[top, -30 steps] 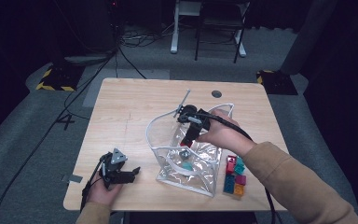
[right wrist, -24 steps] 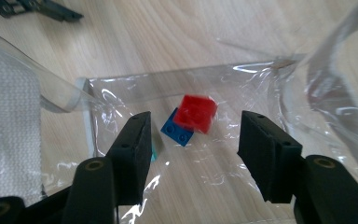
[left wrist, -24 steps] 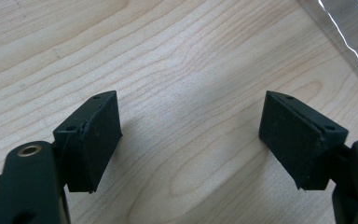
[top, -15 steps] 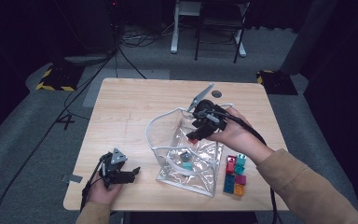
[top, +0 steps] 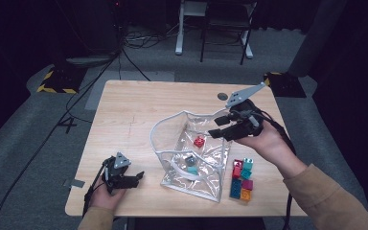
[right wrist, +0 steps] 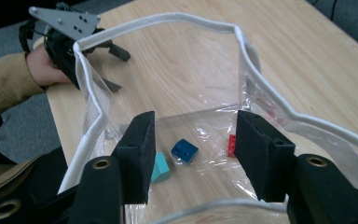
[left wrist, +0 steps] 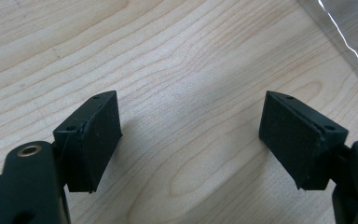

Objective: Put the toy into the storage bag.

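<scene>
Right hand-held gripper (top: 216, 129) at centre right of the high view, above the far right rim of the clear bag (top: 172, 125). Jaws part-open, nothing between the pads; narrowed a touch just now. Pointing toward frame left, out over the bag mouth.

Loose brick pile (top: 242, 178) on the table (top: 139, 103) at lower right of the high view, just beside the bag's right edge. Lies below the right hand-held gripper in the frame, back toward the person, clearly nearer the right hand than the left. Pile's long axis runs up-down in the frame, roughly parallel to the bag edge. Probably next: swing back and down to it, jaws set across the short side of one brick.

Pile look: small studded plastic bricks, red, teal, magenta, blue, orange, packed touching one another.

Already in the bag: red brick (top: 199, 141) toward the far side, blue brick (right wrist: 184, 150) and teal brick (right wrist: 160, 168) near the middle. In the right gripper view all three lie on the bag floor beyond the jaws, blue one between them, red one partly hidden by the right-hand jaw.

Bag: transparent, white-piped rim, mouth standing open and upward, film crinkled.

Left hand-held gripper (top: 135, 178) at lower left of the high view, low at the table, well apart from the pile, near the bag's left edge. Jaws wide, bare wood between them in the left gripper view.
</scene>
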Available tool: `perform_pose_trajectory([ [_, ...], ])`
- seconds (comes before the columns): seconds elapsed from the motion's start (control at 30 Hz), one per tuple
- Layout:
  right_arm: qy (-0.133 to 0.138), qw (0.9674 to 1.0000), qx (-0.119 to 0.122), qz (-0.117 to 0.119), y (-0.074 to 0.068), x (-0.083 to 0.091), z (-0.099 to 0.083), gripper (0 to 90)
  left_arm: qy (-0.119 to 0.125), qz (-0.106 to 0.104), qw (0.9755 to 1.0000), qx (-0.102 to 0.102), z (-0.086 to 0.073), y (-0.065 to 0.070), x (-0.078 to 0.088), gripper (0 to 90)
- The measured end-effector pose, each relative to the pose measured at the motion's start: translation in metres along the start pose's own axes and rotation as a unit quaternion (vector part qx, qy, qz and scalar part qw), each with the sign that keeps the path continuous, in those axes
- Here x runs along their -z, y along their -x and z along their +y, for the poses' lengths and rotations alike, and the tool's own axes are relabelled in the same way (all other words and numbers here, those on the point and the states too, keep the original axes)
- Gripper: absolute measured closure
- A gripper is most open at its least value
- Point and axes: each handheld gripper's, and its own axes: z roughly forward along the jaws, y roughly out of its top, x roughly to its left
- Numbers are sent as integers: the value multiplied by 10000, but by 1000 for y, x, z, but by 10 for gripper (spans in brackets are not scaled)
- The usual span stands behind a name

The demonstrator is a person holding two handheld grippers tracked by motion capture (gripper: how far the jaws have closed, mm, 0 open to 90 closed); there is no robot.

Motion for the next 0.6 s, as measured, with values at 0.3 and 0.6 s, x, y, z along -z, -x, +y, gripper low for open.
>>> perform_pose_trajectory([
  [0.3,548,9980,-272,-148,6,26,-23,467,-2,8,10000,-13,0,0,0,212],
  [0.6,811,9938,-615,-460,20,54,-50,463,-3,10,10000,16,1,0,0,212],
])
